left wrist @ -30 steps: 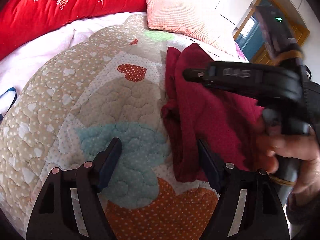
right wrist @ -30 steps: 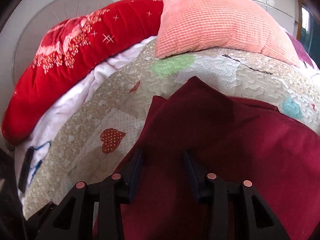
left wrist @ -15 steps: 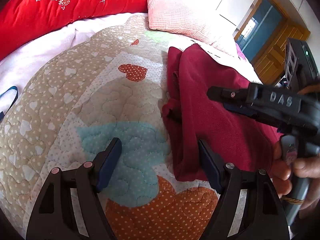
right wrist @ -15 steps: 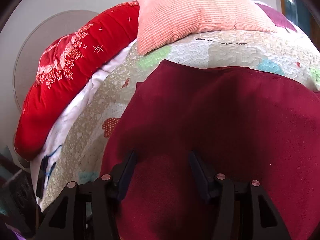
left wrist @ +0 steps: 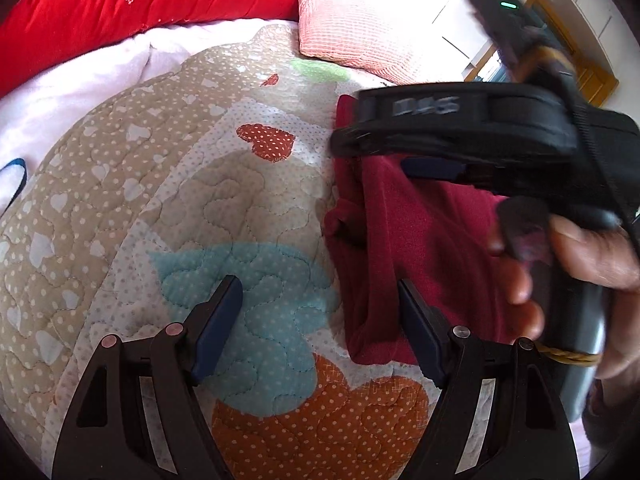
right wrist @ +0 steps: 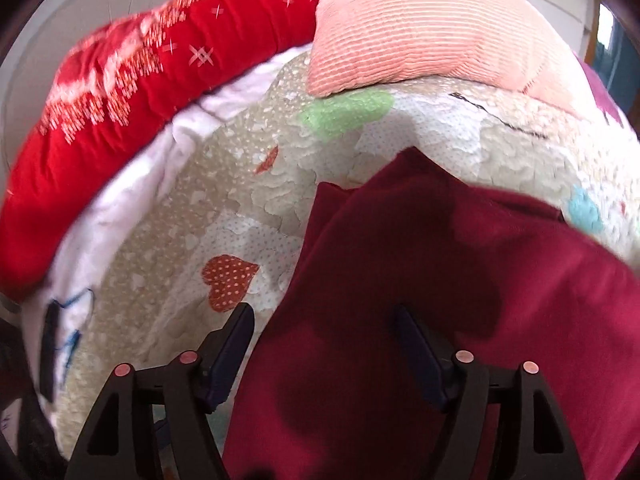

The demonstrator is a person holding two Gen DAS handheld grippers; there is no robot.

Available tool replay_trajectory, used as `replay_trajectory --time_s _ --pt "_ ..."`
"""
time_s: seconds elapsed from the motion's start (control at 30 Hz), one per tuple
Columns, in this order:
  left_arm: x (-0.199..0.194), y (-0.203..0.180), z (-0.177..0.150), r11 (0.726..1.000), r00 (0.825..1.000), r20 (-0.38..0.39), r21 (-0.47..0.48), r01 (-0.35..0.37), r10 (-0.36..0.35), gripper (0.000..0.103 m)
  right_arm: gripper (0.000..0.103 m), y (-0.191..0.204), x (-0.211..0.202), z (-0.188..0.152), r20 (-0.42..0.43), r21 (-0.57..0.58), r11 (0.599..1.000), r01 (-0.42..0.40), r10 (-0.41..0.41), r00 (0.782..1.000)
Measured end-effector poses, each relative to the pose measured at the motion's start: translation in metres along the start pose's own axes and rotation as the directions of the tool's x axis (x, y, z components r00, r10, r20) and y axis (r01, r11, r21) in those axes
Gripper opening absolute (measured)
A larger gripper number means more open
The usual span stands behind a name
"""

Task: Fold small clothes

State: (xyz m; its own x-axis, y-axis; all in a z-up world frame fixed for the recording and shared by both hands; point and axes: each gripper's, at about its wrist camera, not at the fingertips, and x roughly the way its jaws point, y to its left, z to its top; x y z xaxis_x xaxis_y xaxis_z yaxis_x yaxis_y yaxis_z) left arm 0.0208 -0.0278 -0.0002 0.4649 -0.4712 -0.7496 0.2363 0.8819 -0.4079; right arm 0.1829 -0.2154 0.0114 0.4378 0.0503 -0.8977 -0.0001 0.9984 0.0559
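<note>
Quilt point(left wrist: 120, 216) | maroon garment point(right wrist: 400, 280) under wide-apart right hand-held gripper point(right wrist: 324, 344)

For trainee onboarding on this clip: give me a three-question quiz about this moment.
1. True or false: the left gripper is shut on the maroon garment.
2. What lies directly under the garment? A) patchwork quilt B) bare floor C) wooden table
3. Fill in: the right gripper is ____, holding nothing.

Key: 1 false, it is open with the garment's edge between its fingers; 2 A, the patchwork quilt; 3 open.
</note>
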Motion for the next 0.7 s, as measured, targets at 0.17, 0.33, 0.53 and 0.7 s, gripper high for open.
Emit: replay_trajectory --time_s 0.17,0.33,0.53,0.7 --pt "0.001 0.0 0.001 1.0 1.0 0.002 -0.006 0.008 -0.008 0.079 0.084 0.016 0.014 -0.002 0.01 -0.155 0.979 0.134 -0.134 0.991" --pt "0.001 0.001 0.003 0.999 0.999 0.012 -0.018 0.045 -0.045 0.089 0.051 -0.004 -0.002 -0.013 0.103 -0.124 0.987 0.1 -0.087 0.991" --pt "0.008 -0.004 0.01 0.995 0.996 0.039 -0.045 0.087 -0.085 0.1 0.021 -0.037 -0.036 -0.022 0.173 0.001 0.992 -0.124 0.122 0.977" --pt "0.013 -0.01 0.016 0.992 0.99 0.078 -0.042 0.12 -0.117 0.101 0.02 -0.049 -0.044 -0.033 0.202 0.069 0.971 -0.229 0.212 0.956"
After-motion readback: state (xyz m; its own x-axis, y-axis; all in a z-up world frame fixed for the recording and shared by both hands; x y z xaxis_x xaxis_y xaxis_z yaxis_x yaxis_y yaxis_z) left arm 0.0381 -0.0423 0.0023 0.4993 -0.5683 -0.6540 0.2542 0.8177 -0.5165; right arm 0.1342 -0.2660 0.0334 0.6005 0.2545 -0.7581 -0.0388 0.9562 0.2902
